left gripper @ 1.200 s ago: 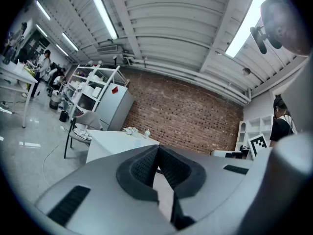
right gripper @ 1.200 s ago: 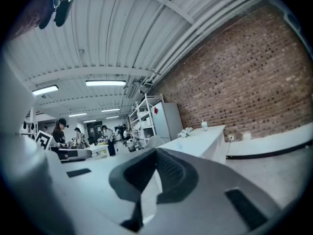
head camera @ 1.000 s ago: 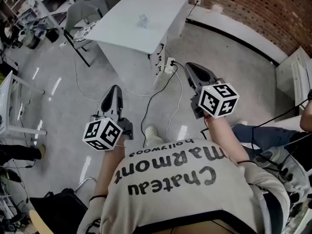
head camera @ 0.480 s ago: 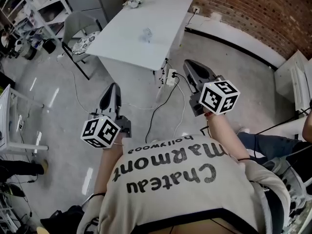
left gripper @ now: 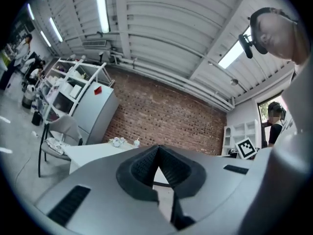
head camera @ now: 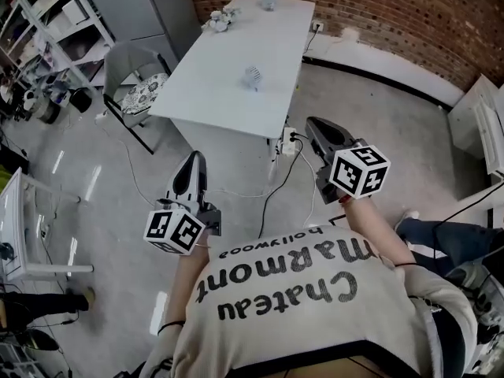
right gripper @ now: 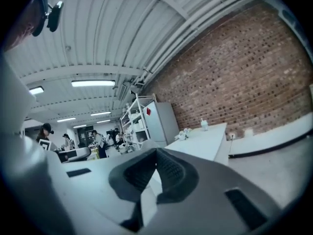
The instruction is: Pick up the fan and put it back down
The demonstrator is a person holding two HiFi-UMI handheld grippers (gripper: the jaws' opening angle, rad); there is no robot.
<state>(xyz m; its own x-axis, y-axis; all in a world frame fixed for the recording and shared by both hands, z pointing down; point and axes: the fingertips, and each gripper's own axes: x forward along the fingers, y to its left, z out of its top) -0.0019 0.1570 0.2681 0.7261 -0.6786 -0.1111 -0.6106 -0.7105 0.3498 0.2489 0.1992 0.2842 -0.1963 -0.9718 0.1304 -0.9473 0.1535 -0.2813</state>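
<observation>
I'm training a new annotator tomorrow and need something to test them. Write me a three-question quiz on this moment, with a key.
1. True or false: the fan stands on the white table.
2. Of the left gripper and the right gripper, which one holds something? A) the left B) the right C) neither
3. Fill in: the jaws of both grippers are ____.

Key:
1. True. The fan stands on the table, well apart from both grippers.
2. C. Each gripper view shows nothing between the jaws.
3. Shut.
</observation>
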